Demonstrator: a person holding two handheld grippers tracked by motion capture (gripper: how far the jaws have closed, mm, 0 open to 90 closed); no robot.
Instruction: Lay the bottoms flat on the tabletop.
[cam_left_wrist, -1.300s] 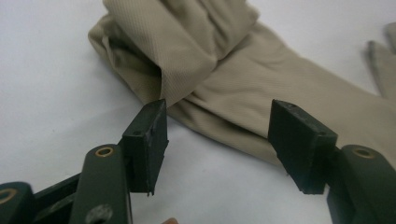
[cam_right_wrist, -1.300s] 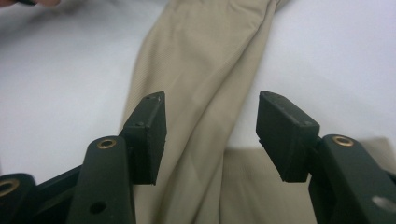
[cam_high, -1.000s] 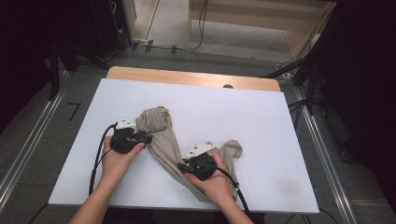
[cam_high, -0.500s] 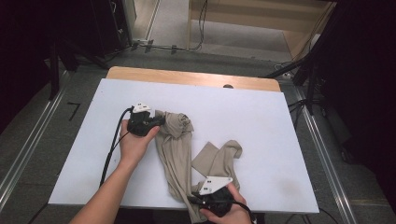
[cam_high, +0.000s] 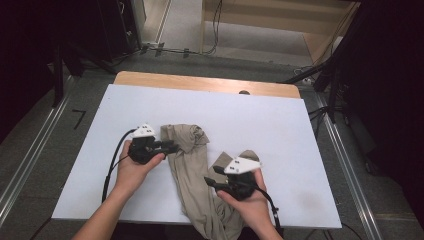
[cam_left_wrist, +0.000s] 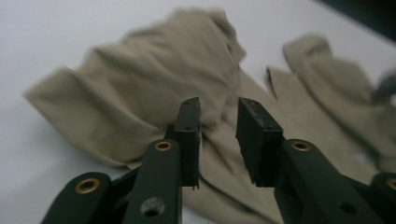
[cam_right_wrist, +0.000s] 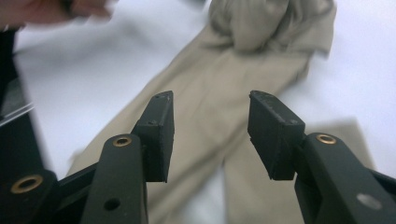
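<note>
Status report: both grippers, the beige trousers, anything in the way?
Left gripper, right gripper: jaws just opened, nothing between them. Beige trousers rumpled on white table. No obstruction.

Each hand carries a black gripper: the left gripper (cam_high: 172, 146) and the right gripper (cam_high: 210, 176). On top of each sits a pale grey three-cornered plate (cam_high: 143, 131) with small dark marks, the right one (cam_high: 242, 164) larger in the high view. A black cable (cam_high: 111, 162) loops from the left gripper, and another (cam_high: 272, 210) trails from the right. Seen close, the fingers (cam_left_wrist: 189, 135) are matte black bars ending in flat, squared pads with worn, scuffed edges (cam_right_wrist: 273, 135). Each bar has a brass-ringed hole (cam_left_wrist: 163, 146) near the pad, a second farther back (cam_right_wrist: 25, 183), and a plain dark screw hole. The forearms are bare, with no sleeves.
</note>
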